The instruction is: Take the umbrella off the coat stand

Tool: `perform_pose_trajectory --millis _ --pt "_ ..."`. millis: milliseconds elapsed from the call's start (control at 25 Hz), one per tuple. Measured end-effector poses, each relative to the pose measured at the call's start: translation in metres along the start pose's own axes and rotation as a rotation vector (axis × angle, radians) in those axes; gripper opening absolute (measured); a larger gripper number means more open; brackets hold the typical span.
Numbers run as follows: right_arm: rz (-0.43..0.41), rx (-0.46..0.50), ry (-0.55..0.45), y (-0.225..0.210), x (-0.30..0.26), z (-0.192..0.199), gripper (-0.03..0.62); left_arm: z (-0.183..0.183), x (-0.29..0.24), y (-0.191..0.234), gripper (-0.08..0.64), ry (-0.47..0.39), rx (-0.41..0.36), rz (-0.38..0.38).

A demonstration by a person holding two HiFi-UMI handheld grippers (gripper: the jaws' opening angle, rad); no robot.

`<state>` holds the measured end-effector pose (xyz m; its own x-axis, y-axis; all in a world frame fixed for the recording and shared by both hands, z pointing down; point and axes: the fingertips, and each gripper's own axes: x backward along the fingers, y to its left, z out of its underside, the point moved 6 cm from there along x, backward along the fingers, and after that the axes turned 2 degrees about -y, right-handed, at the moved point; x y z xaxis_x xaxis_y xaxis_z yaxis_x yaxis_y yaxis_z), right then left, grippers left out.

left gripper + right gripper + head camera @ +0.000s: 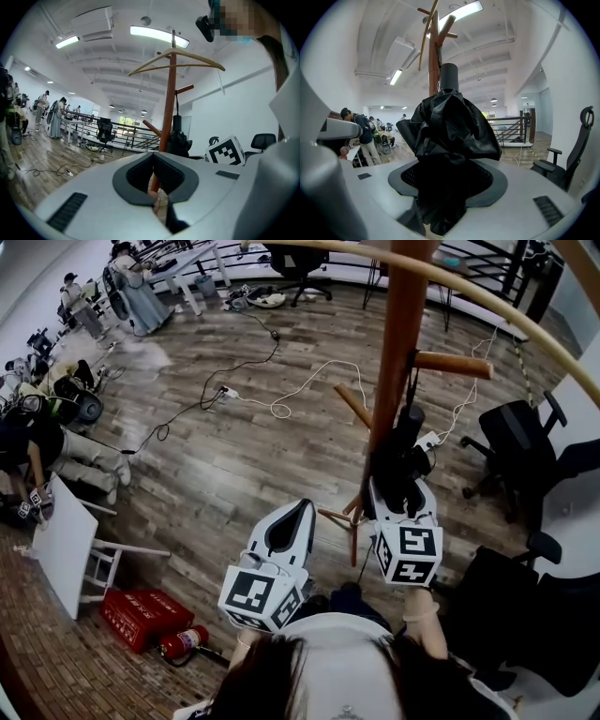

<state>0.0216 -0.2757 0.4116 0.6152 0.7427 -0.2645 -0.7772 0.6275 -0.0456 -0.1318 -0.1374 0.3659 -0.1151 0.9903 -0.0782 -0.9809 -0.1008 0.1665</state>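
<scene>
Black folded fabric umbrella (449, 126) hangs against the brown wooden coat stand (401, 352). Right gripper (447, 180) fingers sit spread around it, not squeezing. Left gripper (153, 174) fingers are closed, empty. Yank sideways and its loop probably snags a peg, tipping the stand.

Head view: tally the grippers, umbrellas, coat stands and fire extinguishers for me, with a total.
Grippers: 2, left gripper and right gripper
Umbrella: 1
Coat stand: 1
Fire extinguisher: 1
Total: 5
</scene>
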Motion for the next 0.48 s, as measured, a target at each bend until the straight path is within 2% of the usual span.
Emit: perform_pose_trajectory --millis 480 --pt "0.007 -0.011 -0.017 0.002 0.0053 0.0013 0.25 -0.0035 0.0101 0.0016 0.009 -0.017 -0.005 -0.016"
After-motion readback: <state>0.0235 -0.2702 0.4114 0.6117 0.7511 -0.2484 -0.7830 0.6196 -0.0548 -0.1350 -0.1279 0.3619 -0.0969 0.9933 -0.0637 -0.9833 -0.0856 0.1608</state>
